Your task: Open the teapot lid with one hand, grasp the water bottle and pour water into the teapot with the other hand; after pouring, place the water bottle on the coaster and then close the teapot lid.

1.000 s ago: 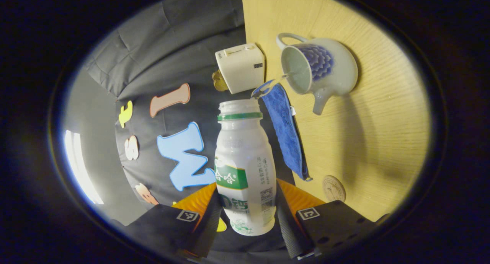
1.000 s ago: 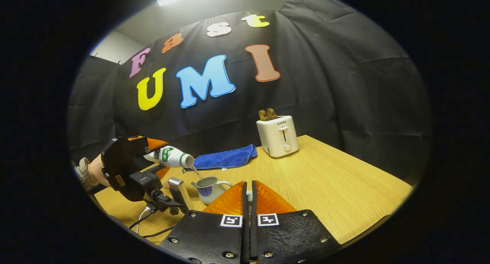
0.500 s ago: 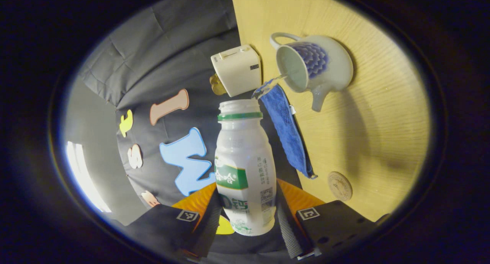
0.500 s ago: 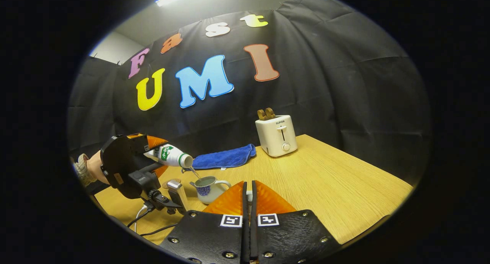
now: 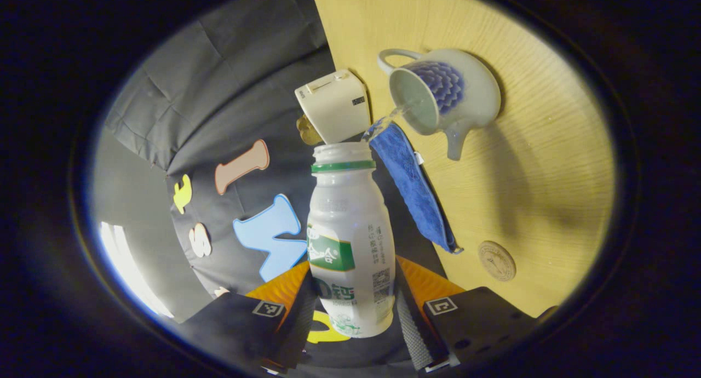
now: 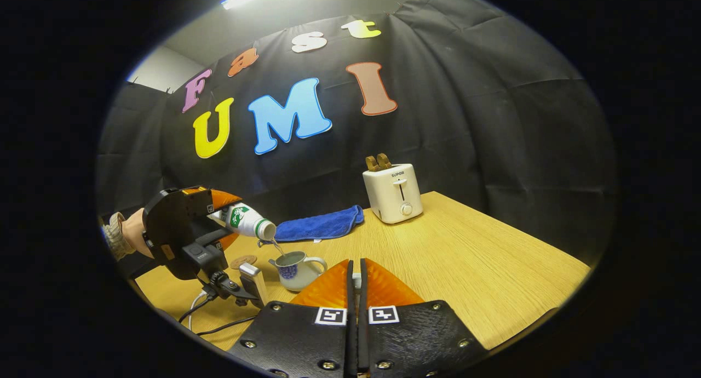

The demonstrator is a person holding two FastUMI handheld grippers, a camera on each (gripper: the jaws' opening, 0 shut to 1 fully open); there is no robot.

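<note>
Up close, the left gripper view shows the left gripper [image 5: 350,307] with a finger pressed against each side of the water bottle [image 5: 350,241] near its base; the bottle's long axis runs straight away from the camera, its open, capless mouth pointing forward. A thin stream of water [image 5: 390,119] leaves that mouth and falls into the open top of the teapot [image 5: 446,96], which stands on the wooden table [image 5: 536,164] with its handle toward the toaster [image 5: 334,105] and its spout toward the coaster [image 5: 496,261]. A blue cloth [image 5: 412,189] lies along the table's edge between toaster and coaster. The coaster is bare and well apart from the teapot.

From farther off, the right gripper view gives the side-on picture: the water bottle [image 6: 243,220] is tipped close to horizontal, mouth slightly down and toward the toaster [image 6: 393,194], held above and just beside the teapot [image 6: 297,269]. A hand [image 6: 131,238] with a knitted cuff grips the left gripper [image 6: 222,222]. The coaster [image 6: 243,261] sits on the table [image 6: 465,263] just beside the teapot, and the blue cloth [image 6: 320,225] lies behind them. This view also shows the right gripper [image 6: 356,279], raised above the table, its fingers drawn together with only a slit between them; something pale sits in that slit, but I cannot tell what it is.
</note>
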